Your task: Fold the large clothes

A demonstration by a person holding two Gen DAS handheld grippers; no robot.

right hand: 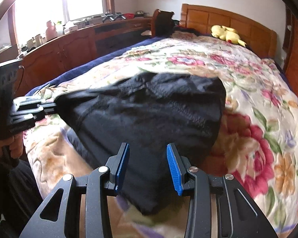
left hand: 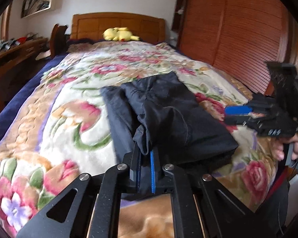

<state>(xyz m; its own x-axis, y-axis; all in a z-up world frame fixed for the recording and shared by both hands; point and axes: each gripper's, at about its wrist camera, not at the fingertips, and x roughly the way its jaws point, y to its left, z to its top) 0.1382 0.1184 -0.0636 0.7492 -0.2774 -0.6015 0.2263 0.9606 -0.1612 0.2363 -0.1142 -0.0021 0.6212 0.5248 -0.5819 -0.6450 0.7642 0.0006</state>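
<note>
A black garment (left hand: 168, 109), partly folded, lies on the floral blanket (left hand: 69, 119) of a bed. My left gripper (left hand: 145, 150) is at the garment's near edge, shut on a bunched fold of the black cloth. In the right wrist view the left gripper (right hand: 50, 107) bites the garment's (right hand: 149, 109) left corner. My right gripper (right hand: 148, 152) hovers over the garment's near end, jaws apart, with nothing pinched between its blue pads (right hand: 173, 166). From the left wrist view, the right gripper (left hand: 236, 115) is beside the garment's right edge, over the blanket.
A yellow plush toy (left hand: 119, 34) lies by the wooden headboard (left hand: 119, 24). A louvred wooden wardrobe (left hand: 238, 29) runs along one side of the bed. A cluttered wooden desk and cabinets (right hand: 69, 45) and a chair (right hand: 161, 22) stand on the other. A hand (right hand: 14, 146) holds the left gripper.
</note>
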